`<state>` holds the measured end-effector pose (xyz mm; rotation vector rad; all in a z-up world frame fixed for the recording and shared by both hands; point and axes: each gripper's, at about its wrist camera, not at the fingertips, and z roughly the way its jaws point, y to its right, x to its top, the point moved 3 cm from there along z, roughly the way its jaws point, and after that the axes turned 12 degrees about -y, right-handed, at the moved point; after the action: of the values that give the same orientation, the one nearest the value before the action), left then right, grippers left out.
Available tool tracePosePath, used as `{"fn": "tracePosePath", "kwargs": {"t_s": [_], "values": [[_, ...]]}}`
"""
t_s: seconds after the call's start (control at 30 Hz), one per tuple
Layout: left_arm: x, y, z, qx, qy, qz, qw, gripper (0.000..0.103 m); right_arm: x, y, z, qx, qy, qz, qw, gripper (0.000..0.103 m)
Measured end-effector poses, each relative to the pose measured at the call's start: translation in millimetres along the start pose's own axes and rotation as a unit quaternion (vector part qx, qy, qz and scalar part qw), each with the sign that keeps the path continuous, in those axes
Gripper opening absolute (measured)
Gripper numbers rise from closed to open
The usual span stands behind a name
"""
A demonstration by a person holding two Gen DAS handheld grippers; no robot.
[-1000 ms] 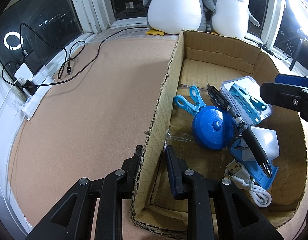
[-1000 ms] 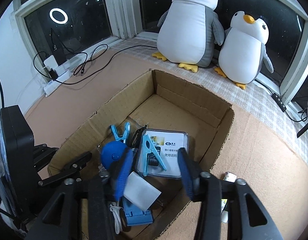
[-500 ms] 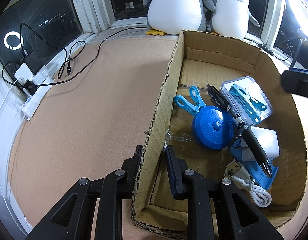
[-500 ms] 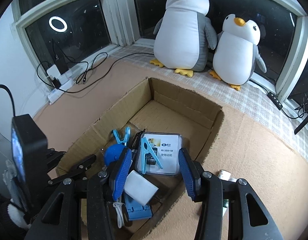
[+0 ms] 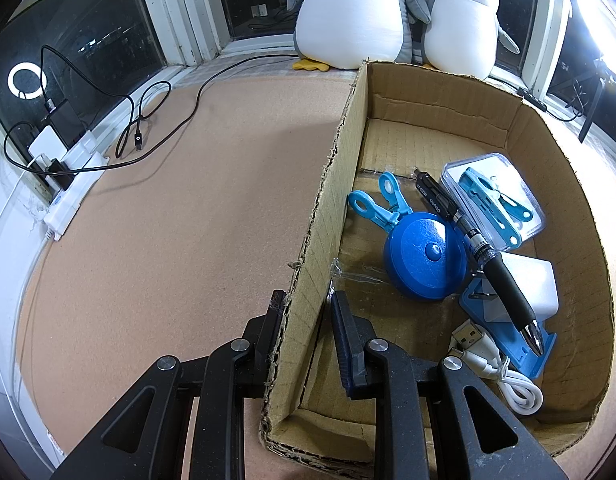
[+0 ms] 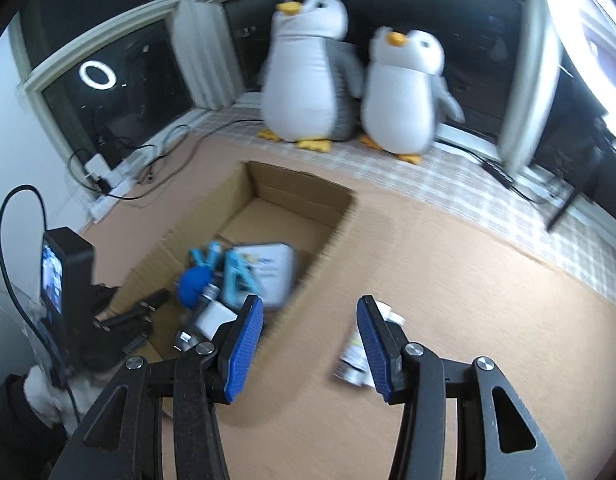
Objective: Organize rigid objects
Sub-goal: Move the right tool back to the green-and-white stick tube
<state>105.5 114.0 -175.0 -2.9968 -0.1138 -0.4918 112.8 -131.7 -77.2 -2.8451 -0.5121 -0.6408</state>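
My left gripper [image 5: 308, 300] is shut on the near left wall of the open cardboard box [image 5: 336, 160], one finger on each side of it. Inside lie a round blue tape measure [image 5: 426, 256], a black pen [image 5: 488, 256], a clear case [image 5: 494, 204] with a blue clip on it, another blue clip [image 5: 378, 204], a white block [image 5: 532, 284] and a white USB cable [image 5: 496, 368]. My right gripper [image 6: 310, 308] hangs open and empty over the brown mat, right of the box [image 6: 299, 192]. A small white bottle [image 6: 354, 356] lies on the mat, partly behind the right finger.
Two plush penguins [image 6: 308, 76] sit on the window ledge behind the box. A power strip [image 5: 73, 176] and black cables [image 5: 147, 120] lie at the mat's left edge. In the right wrist view, the left gripper's body with a lit screen [image 6: 63, 280] stands at the far left.
My right gripper has swung rightward from above the box's contents to above the mat beside the box and has left the left wrist view. The left gripper has kept still on the wall.
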Motion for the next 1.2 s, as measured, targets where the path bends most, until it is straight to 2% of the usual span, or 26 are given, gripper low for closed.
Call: {"fn": "tracePosePath", "kwargs": {"t_s": [0.2, 0.33, 0.6, 0.77, 1.2], "values": [[0.0, 0.0, 0.0, 0.000, 0.000, 0.000, 1.0000, 0.024, -20.3, 47.3, 8.0, -0.013, -0.027, 0.044, 0.999, 0.045], [-0.1, 0.0, 0.0, 0.000, 0.000, 0.000, 1.0000, 0.024, -29.6, 59.3, 20.2, -0.014, -0.040, 0.062, 0.997, 0.045], [-0.2, 0.0, 0.0, 0.000, 0.000, -0.001, 1.0000, 0.024, -28.5, 56.9, 55.6, -0.016, -0.062, 0.079, 0.995, 0.045], [-0.1, 0.2, -0.2, -0.001, 0.000, -0.002, 1.0000, 0.024, -24.3, 52.5, 72.8, -0.033, -0.073, 0.081, 0.994, 0.045], [-0.1, 0.0, -0.2, -0.001, 0.000, -0.004, 1.0000, 0.024, -19.8, 49.0, 87.8, -0.059, -0.080, 0.068, 0.993, 0.042]]}}
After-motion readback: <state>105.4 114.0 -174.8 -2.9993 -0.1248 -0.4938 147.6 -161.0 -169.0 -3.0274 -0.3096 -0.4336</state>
